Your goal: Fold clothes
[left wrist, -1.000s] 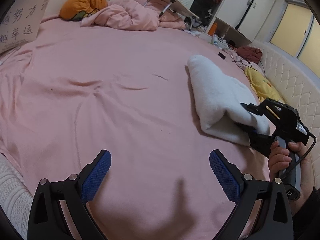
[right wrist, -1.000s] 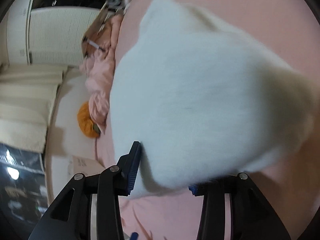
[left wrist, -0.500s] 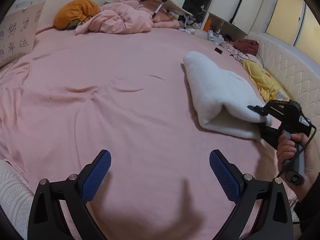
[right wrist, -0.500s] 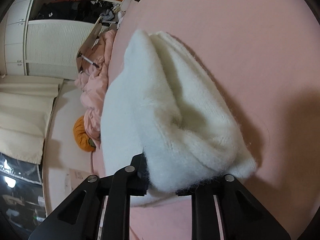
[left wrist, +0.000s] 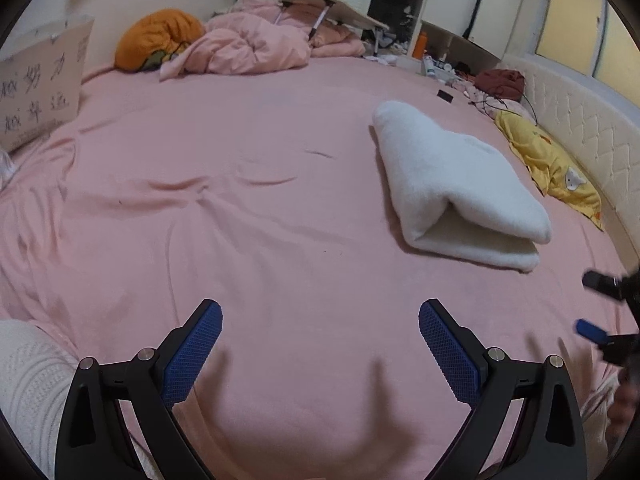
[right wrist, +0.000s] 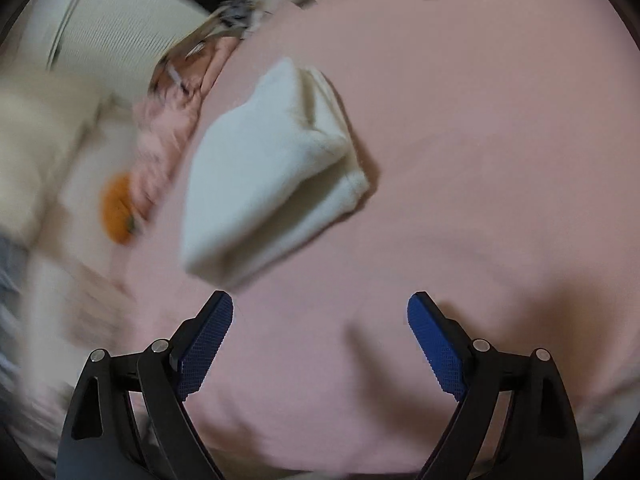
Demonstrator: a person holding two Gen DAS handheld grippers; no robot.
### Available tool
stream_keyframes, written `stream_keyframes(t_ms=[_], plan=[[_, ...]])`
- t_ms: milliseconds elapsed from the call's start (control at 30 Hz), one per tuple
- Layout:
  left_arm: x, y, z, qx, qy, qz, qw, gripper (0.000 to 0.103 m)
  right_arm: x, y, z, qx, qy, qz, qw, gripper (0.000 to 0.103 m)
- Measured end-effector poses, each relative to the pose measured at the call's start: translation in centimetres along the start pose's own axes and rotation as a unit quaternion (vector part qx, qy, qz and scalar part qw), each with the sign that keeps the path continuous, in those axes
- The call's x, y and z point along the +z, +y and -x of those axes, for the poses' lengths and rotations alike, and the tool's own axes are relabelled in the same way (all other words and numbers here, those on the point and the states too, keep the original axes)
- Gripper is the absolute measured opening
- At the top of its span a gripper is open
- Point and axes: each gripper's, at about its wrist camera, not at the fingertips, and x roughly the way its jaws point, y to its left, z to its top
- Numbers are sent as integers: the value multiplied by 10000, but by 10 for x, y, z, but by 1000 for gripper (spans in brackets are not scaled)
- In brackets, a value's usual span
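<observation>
Fluffy white folded garment (left wrist: pixel 456 184) on pink sheet (left wrist: pixel 240 208) | left gripper (left wrist: pixel 320 354) spread, empty | right gripper (right wrist: pixel 320 340) opening, seemingly empty

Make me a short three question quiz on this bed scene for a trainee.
1. True or false: the right gripper grips the white garment.
2. Which lies nearest the headboard? A) orange pillow B) yellow cloth C) sign
3. Fill in: the garment lies ____ on the pink sheet.

Key: 1 false, nothing is between its fingers and they are opening. 2 B. 3 folded.
</observation>
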Motion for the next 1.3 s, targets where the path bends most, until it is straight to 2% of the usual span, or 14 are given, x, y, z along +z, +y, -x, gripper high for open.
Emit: stream_keyframes(t_ms=[67,133,200,300,433,533,1000,1300], plan=[[-2,-7,3,104,-44,-180,9998,100,-14,29,20,-515,-614,844,9932,89],[-5,-14,8,194,-104,-362,9991,102,-27,53,37,-840,-1218,1455,9782,89],[-7,-20,14,245,-207,-551,9980,102,-33,71,42,-1196,-1532,1860,9631,89],[-10,-29,25,321,-361,-835,9953,102,-39,81,40,-1644,-1643,2163,9483,89],[-13,-33,33,259,-397,-843,9953,103,-40,72,43,-1217,-1526,1884,9625,89],[-16,-37,35,346,-333,-891,9949,103,-43,70,45,-1116,-1431,1735,9680,89],[-20,-40,40,353,-251,-719,9965,103,-48,72,48,-977,-1289,1747,9712,89],[-23,-36,39,368,-196,-584,9974,103,-51,75,42,-1060,-1182,1840,9700,89]])
